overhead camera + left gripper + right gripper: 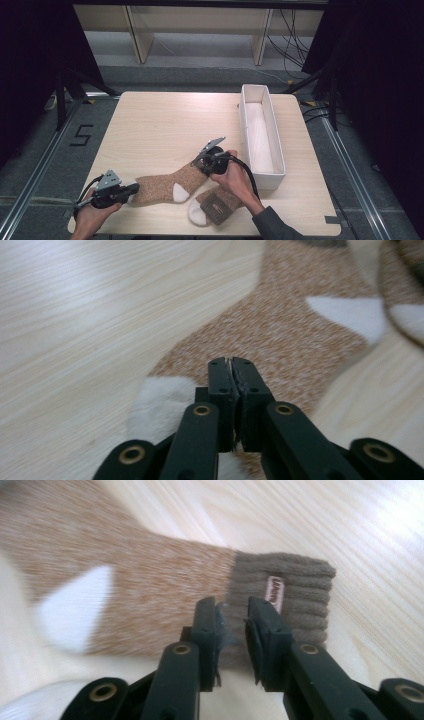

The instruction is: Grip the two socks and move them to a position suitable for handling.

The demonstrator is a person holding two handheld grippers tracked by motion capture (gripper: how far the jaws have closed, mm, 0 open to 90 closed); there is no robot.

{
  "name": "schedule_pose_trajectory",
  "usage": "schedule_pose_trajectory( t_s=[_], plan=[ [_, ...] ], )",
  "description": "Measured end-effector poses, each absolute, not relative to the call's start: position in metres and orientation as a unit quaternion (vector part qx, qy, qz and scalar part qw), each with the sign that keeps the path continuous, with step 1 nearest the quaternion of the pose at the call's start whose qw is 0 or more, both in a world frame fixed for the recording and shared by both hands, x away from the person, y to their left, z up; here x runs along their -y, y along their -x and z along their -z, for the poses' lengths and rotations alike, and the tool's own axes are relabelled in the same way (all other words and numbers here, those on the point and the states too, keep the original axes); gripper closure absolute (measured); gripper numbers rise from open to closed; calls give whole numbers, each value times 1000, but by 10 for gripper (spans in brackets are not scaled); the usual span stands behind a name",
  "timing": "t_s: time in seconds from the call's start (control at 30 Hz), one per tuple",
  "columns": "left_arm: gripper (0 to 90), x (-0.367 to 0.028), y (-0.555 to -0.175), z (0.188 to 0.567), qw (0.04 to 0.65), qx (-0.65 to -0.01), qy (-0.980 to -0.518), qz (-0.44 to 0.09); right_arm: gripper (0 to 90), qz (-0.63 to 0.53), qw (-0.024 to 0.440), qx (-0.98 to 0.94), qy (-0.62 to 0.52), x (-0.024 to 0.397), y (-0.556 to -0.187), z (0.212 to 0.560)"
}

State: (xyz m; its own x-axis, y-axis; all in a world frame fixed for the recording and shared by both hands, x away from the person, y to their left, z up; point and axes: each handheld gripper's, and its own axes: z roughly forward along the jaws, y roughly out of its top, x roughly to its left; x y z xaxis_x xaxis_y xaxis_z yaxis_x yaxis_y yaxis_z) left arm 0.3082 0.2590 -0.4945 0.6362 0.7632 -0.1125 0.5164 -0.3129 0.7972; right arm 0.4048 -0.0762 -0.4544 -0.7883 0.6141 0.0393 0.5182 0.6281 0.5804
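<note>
Sock (167, 186) (soft, limp knit) beside white box (262, 176): toe pinched by closed left gripper (131, 190); right gripper (199, 162) slightly spread over ribbed cuff, best gripped there.

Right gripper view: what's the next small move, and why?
Probably ease the right gripper down and close on the cuff: its jaws stand slightly apart just short of the ribbed edge, gripping nothing, while the left gripper sits shut by a sock's white toe.

A pale wooden table (150, 125) stands on grey floor (45, 165), black curtains (30, 50) hanging either side.
</note>
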Motion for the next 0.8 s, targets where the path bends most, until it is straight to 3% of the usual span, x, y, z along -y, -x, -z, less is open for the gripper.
schedule_pose_trajectory(
  t_s=[0.13, 0.37, 0.8],
  plan=[
    [712, -247, -298, 489, 448, -382, -797, -133, 623, -318, 80, -901, -285, 91, -373, 440],
    [630, -224, -281, 487, 464, -360, -802, -110, 506, -317, 65, -905, -277, 117, -326, 440],
    [593, -211, -279, 491, 457, -355, -810, -94, 372, -308, 42, -911, -269, 126, -290, 457]
  ],
)
